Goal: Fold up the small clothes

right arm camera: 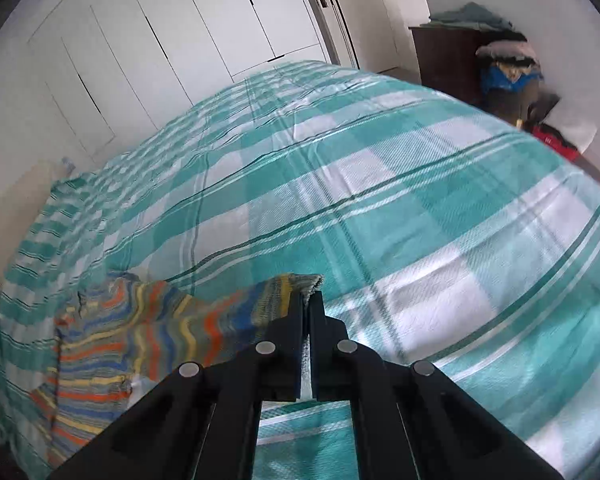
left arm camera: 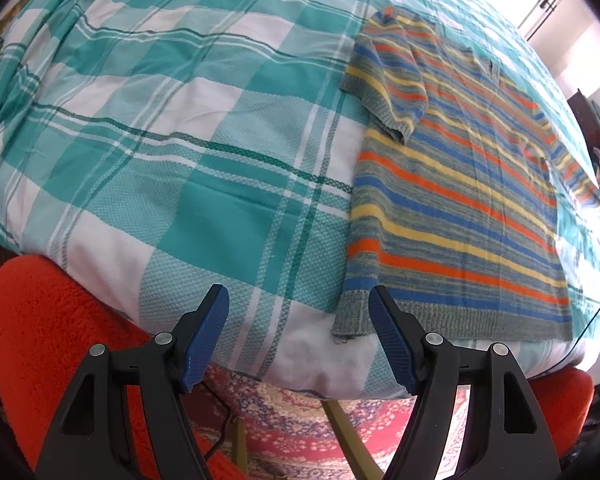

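Item: striped sweater [left arm camera: 452,184] on checked bedspread [left arm camera: 180,140]. My left gripper [left arm camera: 300,336] released above hem; my right gripper [right arm camera: 310,300] clenched on sleeve cuff [right arm camera: 300,282].

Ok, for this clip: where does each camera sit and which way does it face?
Left wrist: on the left gripper, looking steeply down at the bed's near edge and the striped sweater; its jaws stand open, empty.
Right wrist: on the right gripper, looking along the checked bedspread toward white wardrobe doors; jaws shut on a sleeve.
Both show the sweater and bedspread.
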Available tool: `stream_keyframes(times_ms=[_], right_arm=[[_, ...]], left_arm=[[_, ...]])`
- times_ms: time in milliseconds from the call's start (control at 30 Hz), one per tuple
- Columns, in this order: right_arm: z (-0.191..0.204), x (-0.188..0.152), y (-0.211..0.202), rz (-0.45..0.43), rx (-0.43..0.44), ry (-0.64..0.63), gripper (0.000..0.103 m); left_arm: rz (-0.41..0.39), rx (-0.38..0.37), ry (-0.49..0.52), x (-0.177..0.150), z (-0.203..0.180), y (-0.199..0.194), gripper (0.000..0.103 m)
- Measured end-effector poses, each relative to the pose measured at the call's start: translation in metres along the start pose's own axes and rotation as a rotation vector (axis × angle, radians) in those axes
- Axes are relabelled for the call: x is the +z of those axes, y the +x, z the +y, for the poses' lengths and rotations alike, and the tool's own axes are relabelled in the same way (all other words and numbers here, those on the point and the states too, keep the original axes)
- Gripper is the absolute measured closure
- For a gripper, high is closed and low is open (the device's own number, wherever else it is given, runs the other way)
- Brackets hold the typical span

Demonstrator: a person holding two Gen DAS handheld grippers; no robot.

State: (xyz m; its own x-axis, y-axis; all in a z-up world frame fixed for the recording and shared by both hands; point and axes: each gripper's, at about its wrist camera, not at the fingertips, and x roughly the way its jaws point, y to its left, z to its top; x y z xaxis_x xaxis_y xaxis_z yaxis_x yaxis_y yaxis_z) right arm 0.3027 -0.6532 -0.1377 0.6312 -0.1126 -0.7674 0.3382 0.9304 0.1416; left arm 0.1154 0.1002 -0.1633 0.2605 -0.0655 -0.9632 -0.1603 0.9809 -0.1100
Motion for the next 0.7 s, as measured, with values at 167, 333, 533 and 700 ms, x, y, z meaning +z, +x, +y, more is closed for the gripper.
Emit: stream_keyframes(times_ms=[167,333,533,700], right_arm=[[-0.044,-0.028,0.050,0.157,0.031,0.180,0.091],[-0.078,-0.042,0.015,0.015,0.183,0.391,0.064],[-0.053,-0.079,0.012,0.109,0.195,0.154,0.064],[-0.035,-0.055,0.045,0.105,0.196,0.076,0.067]], left_arm=[[-0.017,-0.012,0.033,0.002,-0.014,-0.002,0.029],[-0.023,0.013,0.060,-0.001,-0.014,-0.006,0.029],[0.004,-0.028,-0.003,0.000,-0.005,0.000,0.029],[-0.017,-0.008,0.041,-0.001,-0.014,-0.006,0.029]])
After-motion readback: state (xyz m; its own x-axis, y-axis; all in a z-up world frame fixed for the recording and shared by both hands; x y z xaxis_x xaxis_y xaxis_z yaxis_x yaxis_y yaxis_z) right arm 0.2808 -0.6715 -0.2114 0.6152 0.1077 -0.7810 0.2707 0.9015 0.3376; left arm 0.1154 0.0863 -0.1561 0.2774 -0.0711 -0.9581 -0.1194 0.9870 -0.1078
